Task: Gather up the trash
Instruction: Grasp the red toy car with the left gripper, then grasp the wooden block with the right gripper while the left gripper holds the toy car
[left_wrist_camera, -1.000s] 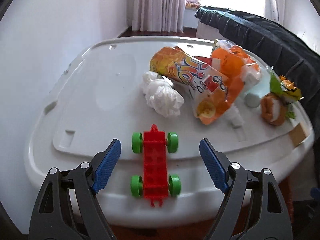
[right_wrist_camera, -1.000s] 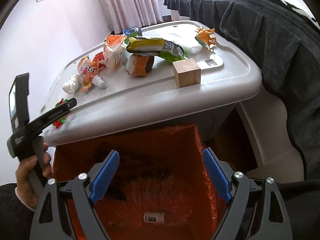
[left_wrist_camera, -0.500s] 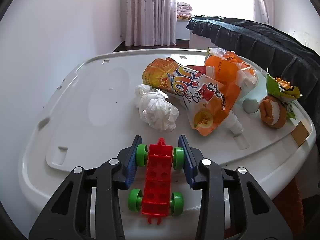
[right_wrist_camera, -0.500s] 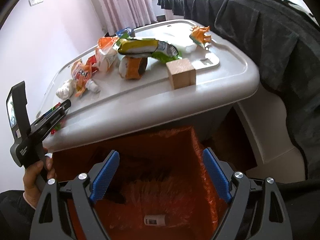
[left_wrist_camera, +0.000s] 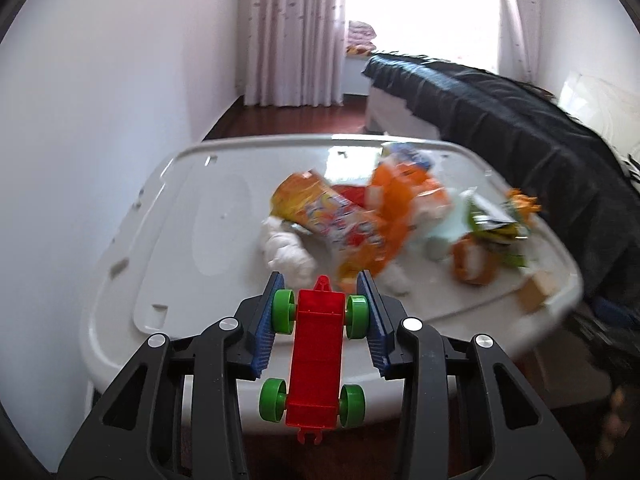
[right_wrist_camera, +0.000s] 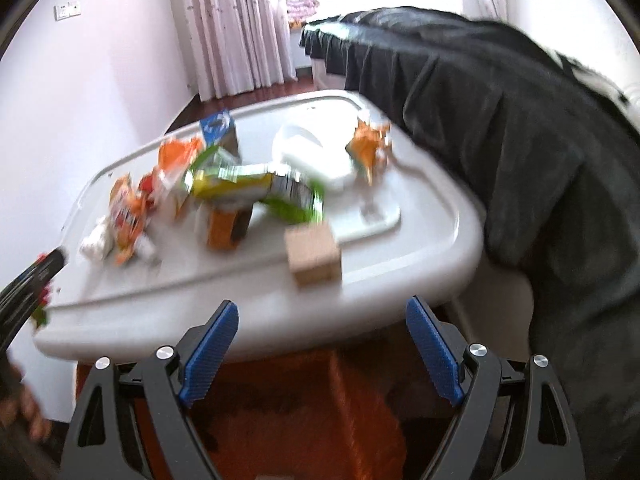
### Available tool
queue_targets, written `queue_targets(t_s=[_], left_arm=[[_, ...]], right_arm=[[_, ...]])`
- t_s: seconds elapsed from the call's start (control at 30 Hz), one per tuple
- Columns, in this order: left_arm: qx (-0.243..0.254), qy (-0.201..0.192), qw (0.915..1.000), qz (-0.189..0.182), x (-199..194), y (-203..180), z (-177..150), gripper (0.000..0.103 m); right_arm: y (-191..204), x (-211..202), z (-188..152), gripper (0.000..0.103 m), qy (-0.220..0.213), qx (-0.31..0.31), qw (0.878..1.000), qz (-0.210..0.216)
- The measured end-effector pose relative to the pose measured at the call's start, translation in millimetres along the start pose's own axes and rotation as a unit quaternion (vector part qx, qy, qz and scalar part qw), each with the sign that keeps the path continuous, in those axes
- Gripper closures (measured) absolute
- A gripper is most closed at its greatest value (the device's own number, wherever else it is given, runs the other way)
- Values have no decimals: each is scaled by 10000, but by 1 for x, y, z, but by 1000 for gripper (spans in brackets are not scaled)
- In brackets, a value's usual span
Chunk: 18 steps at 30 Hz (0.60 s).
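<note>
Now my left gripper (left_wrist_camera: 320, 312) has just closed its jaws on the toy car (left_wrist_camera: 318, 356): a second ago the blue pads stood wide on both sides of it, and now they press on the front green wheels. The car was lying on the near edge of the lid (left_wrist_camera: 168, 240) before; now it hangs between the pads and its rear end shows in front of the lid's rim, so I think it is lifted a little. The view behind it has also dropped and is blurred.

My right gripper (right_wrist_camera: 320, 344) is wide open, as before, and holds nothing. Earlier it looked down into the bin (right_wrist_camera: 352, 412); now it looks more toward the lid, and I see only the upper part of the orange liner. The small white bottle that lay on the bottom is out of view, so I cannot tell what is inside now.

On the lid the trash lies as it did: near me a white tissue ball (left_wrist_camera: 286, 248), behind it the orange snack bag (left_wrist_camera: 332, 216), then other orange wrappers (left_wrist_camera: 404, 192). From the right view, a wooden block (right_wrist_camera: 314, 254) stands near the front edge, a green and yellow wrapper (right_wrist_camera: 256, 188) behind it, and farther back a white dish (right_wrist_camera: 308, 152).
</note>
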<state>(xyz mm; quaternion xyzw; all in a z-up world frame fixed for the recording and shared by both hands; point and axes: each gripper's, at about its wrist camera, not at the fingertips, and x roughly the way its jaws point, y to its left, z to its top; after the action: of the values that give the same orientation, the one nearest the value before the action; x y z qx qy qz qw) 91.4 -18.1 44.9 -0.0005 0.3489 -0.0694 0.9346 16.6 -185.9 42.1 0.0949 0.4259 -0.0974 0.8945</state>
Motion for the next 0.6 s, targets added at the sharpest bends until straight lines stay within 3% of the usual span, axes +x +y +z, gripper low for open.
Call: queue_targets(t_s=[0.17, 0.3, 0.4, 0.47, 0.53, 0.6], left_arm=[[239, -104, 9997, 9, -34, -18, -9, 66], [224, -74, 9997, 107, -34, -27, -22, 65], [147, 34, 9998, 105, -28, -25, -28, 65], [153, 6, 9998, 144, -28, -24, -29, 66], [142, -14, 9998, 151, -29, -22, -29, 66], [105, -12, 9998, 142, -28, -21, -29, 65]], right_arm=[[5, 16, 24, 17, -263, -176, 9994, -110], [17, 37, 30, 19, -426, -340, 9984, -168], [24, 55, 26, 26, -456, -502, 9975, -211], [25, 66, 22, 37, -397, -553, 9974, -243], [20, 78, 17, 40, -308, -480, 9979, -297], [13, 78, 13, 40, -511, -332, 9980, -162]])
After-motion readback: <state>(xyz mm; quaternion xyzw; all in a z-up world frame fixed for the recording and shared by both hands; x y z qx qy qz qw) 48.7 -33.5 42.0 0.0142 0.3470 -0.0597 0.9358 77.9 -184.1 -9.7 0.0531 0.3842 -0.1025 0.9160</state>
